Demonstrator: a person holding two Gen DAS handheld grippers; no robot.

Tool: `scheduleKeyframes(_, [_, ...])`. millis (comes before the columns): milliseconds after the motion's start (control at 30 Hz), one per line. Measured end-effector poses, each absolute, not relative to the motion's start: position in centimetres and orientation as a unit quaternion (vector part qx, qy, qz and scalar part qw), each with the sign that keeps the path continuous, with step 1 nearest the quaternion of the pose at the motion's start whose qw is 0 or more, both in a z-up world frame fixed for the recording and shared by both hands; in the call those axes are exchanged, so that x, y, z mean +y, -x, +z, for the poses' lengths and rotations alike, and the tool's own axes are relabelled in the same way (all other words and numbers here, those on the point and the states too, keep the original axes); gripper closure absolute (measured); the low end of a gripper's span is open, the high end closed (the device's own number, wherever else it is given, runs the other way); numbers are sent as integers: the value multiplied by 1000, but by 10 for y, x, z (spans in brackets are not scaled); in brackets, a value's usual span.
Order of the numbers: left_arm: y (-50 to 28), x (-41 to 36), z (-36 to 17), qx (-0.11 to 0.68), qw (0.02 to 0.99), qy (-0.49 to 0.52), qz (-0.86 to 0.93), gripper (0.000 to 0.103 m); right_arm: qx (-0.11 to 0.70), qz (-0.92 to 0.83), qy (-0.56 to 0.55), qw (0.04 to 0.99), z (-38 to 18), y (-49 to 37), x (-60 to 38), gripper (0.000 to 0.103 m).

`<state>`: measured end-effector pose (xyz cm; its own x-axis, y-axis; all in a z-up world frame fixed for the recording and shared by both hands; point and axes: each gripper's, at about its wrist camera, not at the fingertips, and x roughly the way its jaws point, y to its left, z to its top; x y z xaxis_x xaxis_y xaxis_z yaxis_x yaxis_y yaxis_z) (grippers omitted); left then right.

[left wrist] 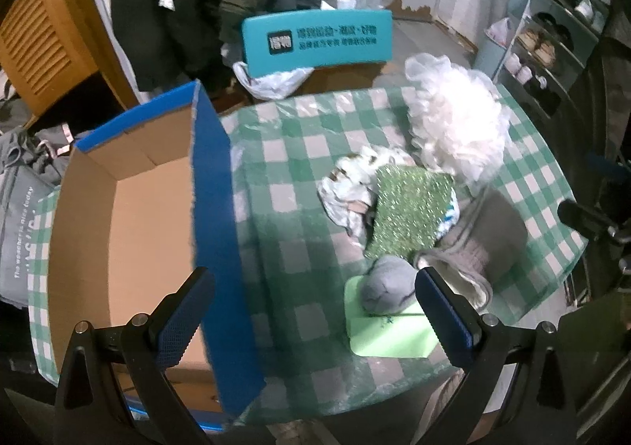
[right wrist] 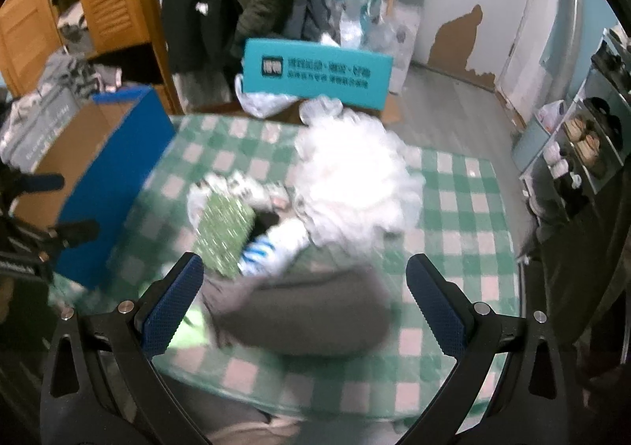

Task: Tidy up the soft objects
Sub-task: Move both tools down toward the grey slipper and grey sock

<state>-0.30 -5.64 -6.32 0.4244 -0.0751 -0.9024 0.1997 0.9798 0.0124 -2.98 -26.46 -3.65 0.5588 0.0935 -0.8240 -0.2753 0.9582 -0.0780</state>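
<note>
2 grippers: left gripper (left wrist: 315, 320) and right gripper (right wrist: 303, 301) both spread wide, grasping nothing.
Pile: soft things heaped on the checked tablecloth (left wrist: 299, 137), right of the blue cardboard box (left wrist: 213, 208).
Left gripper vs pile: its span straddles the box's blue wall and bare cloth; the grey plush (left wrist: 384, 289) on a pale green pad (left wrist: 388, 334) lies just inside its right finger.
Right gripper vs pile: the grey slipper (right wrist: 315, 311) lies between its fingers, nearer the left one.
Green glitter sponge (left wrist: 410, 208): flat slab, long axis running away from the camera, leaning on the crumpled patterned cloth (left wrist: 355, 184).
White plastic bag (left wrist: 457, 117): bunched at the pile's far side.
Box: open top, inside bare as far as visible; near end cut off.
Unclear: right wrist view blurred; slipper's opening indistinct there; striped blue-white item (right wrist: 262, 253) partly buried.
</note>
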Motion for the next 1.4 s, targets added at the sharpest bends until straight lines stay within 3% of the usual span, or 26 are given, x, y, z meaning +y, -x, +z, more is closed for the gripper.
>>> scheduleKeyframes(733, [23,-79,-124,593,798,-74,-77,1,540,135,193,808,-112,56,-256,2])
scheduleKeyframes(1400, [-3,-92,-161,618,778,-72,-88,1,535,142,286,783,-156,32,-233,2])
